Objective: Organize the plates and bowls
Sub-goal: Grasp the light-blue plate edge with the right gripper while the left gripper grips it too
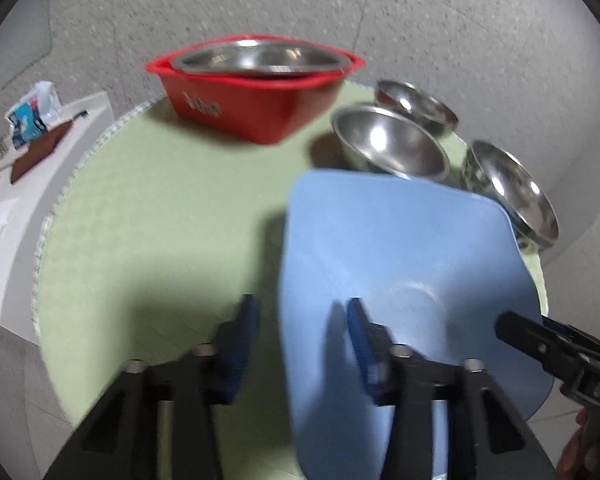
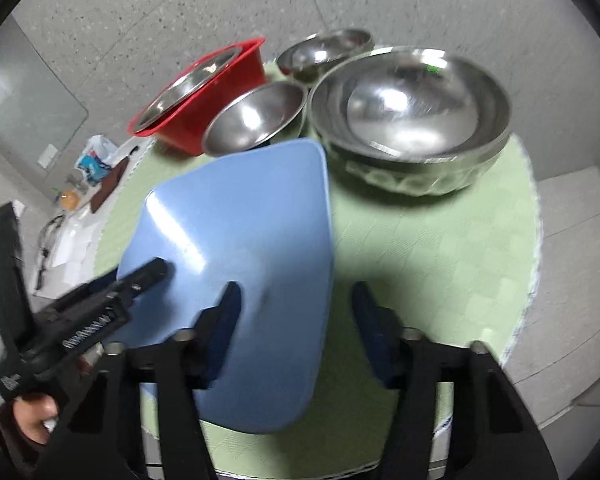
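I've got both tools on the blue plate (image 1: 400,264), near edge of the round surface (image 1: 160,208) w/ the green mat. Left tool (image 1: 302,340) is spread wide, straddling the plate's left rim: one finger outside, one over the plate face. Right tool (image 2: 296,320) is also spread, straddling the opposite rim the same way. Neither is clamped yet as far as I can see.

My read: this is the pick-up step for the plate, prob. headed to the red tub (image 1: 256,100) at the far side, which already holds a steel plate (image 1: 256,60). Three steel bowls sit beyond the blue plate: a small one (image 2: 256,120), another small one (image 2: 324,54) behind it, and a big one (image 2: 408,116) that looks like 2 nested, tho I can't be sure.

Next move needs one tool to close on a rim, then lift w/o clipping the small bowl just past the plate's far edge.

Hard to tell: both views are motion-blurred; plate's near edge is hidden by the tool bodies, and whether it's flat or tilted I can't say. Clutter on the side counter (image 1: 32,128) is too small to ID.
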